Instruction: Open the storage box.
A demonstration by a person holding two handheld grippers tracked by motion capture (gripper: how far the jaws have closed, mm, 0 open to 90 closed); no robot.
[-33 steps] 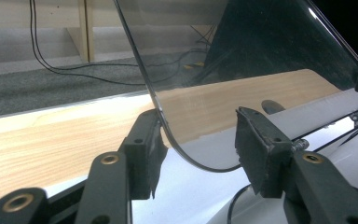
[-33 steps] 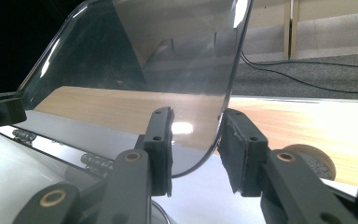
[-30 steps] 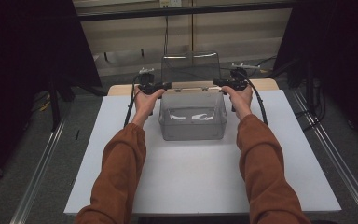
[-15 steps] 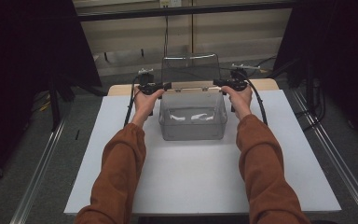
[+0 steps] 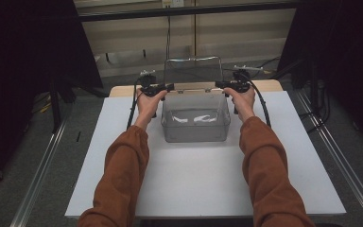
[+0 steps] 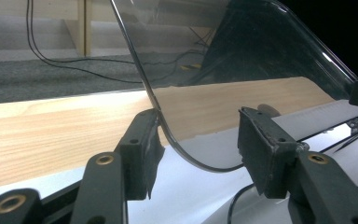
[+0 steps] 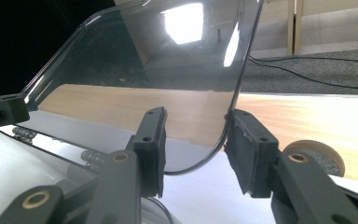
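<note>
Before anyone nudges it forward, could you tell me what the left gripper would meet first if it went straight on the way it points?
The left gripper would probably meet the clear lid first: its lower corner already sits between the open jaws.

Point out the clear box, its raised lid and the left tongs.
clear box (image 5: 196, 132), high view, front wall
raised lid (image 6: 242, 56), left gripper view, clear panel
left tongs (image 6: 196, 142), left gripper view, midway between the pads

Place: a lab-style recording room
Table: white work board (image 5: 203, 184) over a wooden top (image 5: 123, 91)
Surround: dark curtains (image 5: 28, 71), metal floor rails (image 5: 38, 179)
Floor: grey carpet, loose cables (image 5: 168, 33)
</note>
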